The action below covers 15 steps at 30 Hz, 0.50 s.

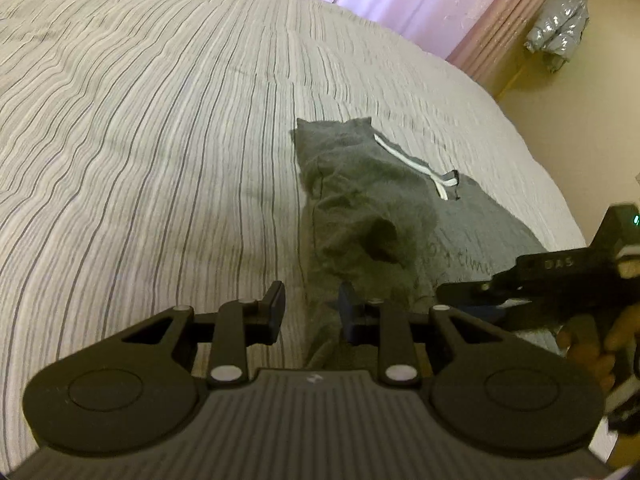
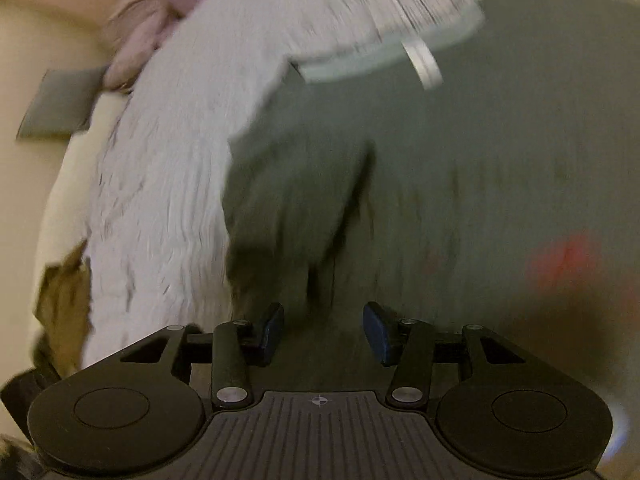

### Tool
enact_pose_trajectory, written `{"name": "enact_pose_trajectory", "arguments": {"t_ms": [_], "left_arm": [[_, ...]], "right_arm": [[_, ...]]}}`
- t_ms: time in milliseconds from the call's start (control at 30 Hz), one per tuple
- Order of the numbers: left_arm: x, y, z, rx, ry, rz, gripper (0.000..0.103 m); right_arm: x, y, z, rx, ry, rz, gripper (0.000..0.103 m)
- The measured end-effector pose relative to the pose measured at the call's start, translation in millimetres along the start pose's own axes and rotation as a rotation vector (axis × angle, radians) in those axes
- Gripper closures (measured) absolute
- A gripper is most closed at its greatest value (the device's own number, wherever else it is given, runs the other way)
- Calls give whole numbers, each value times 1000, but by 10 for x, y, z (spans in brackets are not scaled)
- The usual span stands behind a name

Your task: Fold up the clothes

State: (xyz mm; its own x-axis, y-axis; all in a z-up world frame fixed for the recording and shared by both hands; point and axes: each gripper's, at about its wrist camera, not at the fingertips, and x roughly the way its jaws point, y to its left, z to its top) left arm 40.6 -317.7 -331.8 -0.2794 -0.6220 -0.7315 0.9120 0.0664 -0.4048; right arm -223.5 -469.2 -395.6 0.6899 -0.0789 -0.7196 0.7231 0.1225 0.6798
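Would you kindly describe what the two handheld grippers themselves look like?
Both the left gripper and right gripper are matte black, with round side discs, silver pivot screws, a ribbed centre plate and dark blue finger pads. The right one shows a green light.

Bed [image 1: 140,140] w/ striped grey-white cover fills the left wrist view; grey garment [image 1: 360,208] w/ white drawstring [image 1: 412,168] lies rumpled on it, near the bed's right edge.

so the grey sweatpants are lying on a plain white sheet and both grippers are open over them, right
Not quite: the bedspread is striped, not plain white, as the left wrist view shows. The grey sweatpants do lie on it, with the left gripper and right gripper open over them.
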Motion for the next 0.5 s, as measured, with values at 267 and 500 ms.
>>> {"name": "enact_pose_trajectory", "arguments": {"t_ms": [267, 500], "left_arm": [[17, 87, 343, -19, -28, 6, 80], [308, 238, 1053, -70, 3, -50, 72]], "right_arm": [[298, -175, -106, 254, -77, 47, 89], [166, -258, -237, 435, -166, 47, 60]]}}
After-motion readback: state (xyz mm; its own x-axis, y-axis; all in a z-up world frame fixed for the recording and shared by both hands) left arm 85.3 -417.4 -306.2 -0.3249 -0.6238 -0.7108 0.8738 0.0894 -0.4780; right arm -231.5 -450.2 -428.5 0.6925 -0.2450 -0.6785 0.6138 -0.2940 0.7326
